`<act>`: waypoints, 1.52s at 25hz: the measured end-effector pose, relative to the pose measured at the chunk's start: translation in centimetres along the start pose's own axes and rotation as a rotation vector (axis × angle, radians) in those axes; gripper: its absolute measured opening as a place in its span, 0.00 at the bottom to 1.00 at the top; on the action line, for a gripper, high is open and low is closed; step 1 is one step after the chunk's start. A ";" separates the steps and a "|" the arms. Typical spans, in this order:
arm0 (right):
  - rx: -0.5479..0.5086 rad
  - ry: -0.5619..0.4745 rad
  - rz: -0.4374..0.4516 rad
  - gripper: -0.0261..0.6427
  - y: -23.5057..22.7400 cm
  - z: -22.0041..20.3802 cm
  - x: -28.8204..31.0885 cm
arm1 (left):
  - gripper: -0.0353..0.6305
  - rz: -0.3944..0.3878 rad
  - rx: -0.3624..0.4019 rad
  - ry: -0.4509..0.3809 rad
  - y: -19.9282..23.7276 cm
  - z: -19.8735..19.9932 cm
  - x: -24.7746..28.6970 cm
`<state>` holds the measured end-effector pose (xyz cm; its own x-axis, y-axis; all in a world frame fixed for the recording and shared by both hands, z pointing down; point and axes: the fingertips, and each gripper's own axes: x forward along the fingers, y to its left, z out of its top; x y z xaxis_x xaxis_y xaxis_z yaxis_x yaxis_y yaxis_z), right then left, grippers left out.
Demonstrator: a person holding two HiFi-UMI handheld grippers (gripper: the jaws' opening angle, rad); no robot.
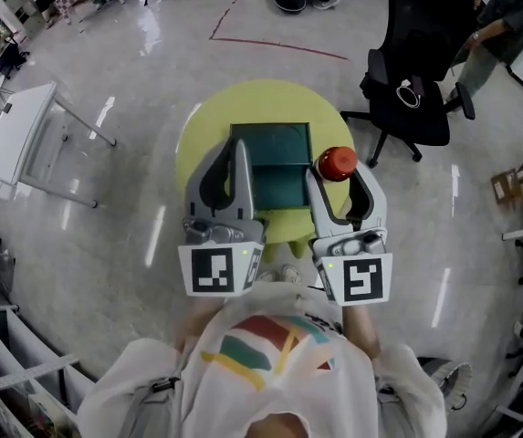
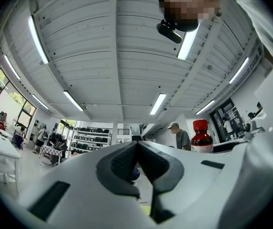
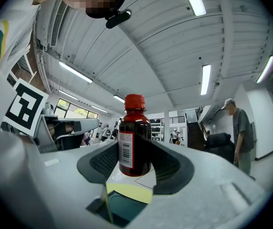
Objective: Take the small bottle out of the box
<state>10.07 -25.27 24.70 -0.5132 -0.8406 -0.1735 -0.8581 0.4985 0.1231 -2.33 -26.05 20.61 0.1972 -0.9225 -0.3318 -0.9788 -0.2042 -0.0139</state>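
Glossy pale floor spreads under a round yellow table (image 1: 204,128), with a black office chair (image 1: 418,71) beyond its right edge and a white folding table (image 1: 16,133) well apart to the left. On the yellow table, a dark green box (image 1: 270,131) sits open near the middle, its near wall toward the near edge. The small bottle (image 3: 134,142) is outside the box, upright, over the table's right side just beside the box's right wall. The right gripper (image 1: 338,175) is clamped on it. In the right gripper view its ribbed fingers (image 3: 104,160) press on the bottle's dark body from both sides at about the height of the barcode label. The red cap stands above the finger tops, and the rounded base hangs free below them, with the table's edge and the box's green inside showing underneath. The left gripper (image 1: 240,148) is held over the box's left wall, near the table's near edge. Its fingers (image 2: 122,162) are closed tip to tip with nothing between them, and the bottle shows off to their right.
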 end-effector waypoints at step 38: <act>0.028 -0.036 0.002 0.34 0.0 1.7 -1.7 | 0.08 0.010 0.008 0.007 -0.3 0.5 -0.8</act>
<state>10.98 -23.45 23.30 -0.5145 -0.8318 -0.2082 -0.8571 0.5061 0.0961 -2.18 -25.04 20.43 0.1873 -0.9269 -0.3251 -0.9812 -0.1919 -0.0180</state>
